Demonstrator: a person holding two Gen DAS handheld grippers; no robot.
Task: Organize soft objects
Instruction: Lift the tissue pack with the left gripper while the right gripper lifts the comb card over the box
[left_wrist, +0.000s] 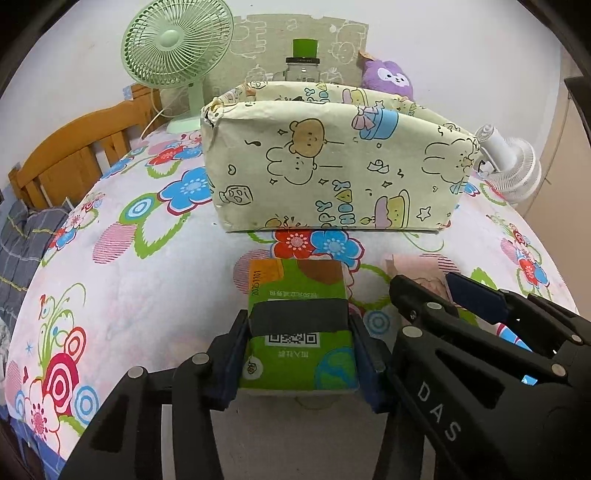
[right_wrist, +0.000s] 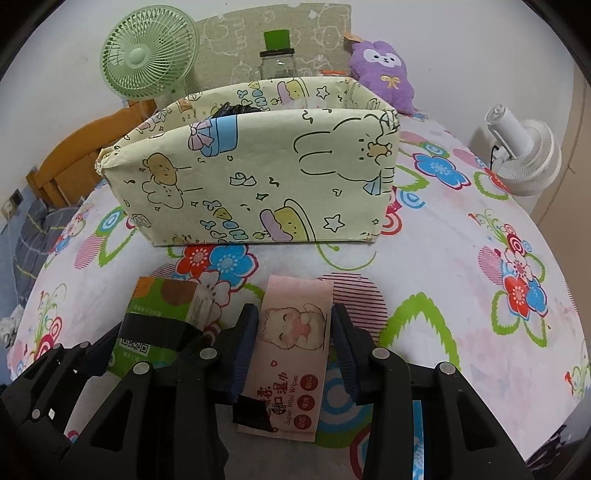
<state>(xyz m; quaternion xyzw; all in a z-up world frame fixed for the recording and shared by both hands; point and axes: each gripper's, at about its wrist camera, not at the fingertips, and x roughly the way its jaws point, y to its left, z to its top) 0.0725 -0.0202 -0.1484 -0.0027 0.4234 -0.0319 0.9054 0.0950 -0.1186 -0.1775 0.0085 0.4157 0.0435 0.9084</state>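
Observation:
My left gripper (left_wrist: 297, 354) is shut on a green tissue pack (left_wrist: 295, 302) with a black tape band, in front of the cream cartoon-print box (left_wrist: 332, 166). My right gripper (right_wrist: 293, 347) has its fingers against both sides of a pink wet-wipes pack (right_wrist: 295, 332) with a cat picture. In the right wrist view the green pack (right_wrist: 162, 306) and left gripper (right_wrist: 110, 343) lie to the left; in the left wrist view the right gripper (left_wrist: 439, 295) lies to the right. Something black (right_wrist: 236, 109) lies inside the box (right_wrist: 258, 177).
The flowered bed sheet (left_wrist: 129, 277) covers the surface. Behind the box stand a green fan (left_wrist: 177, 48), a jar with a green lid (left_wrist: 303, 59) and a purple plush toy (left_wrist: 388, 75). A white fan (left_wrist: 513, 162) lies at the right. A wooden headboard (left_wrist: 74, 151) is at the left.

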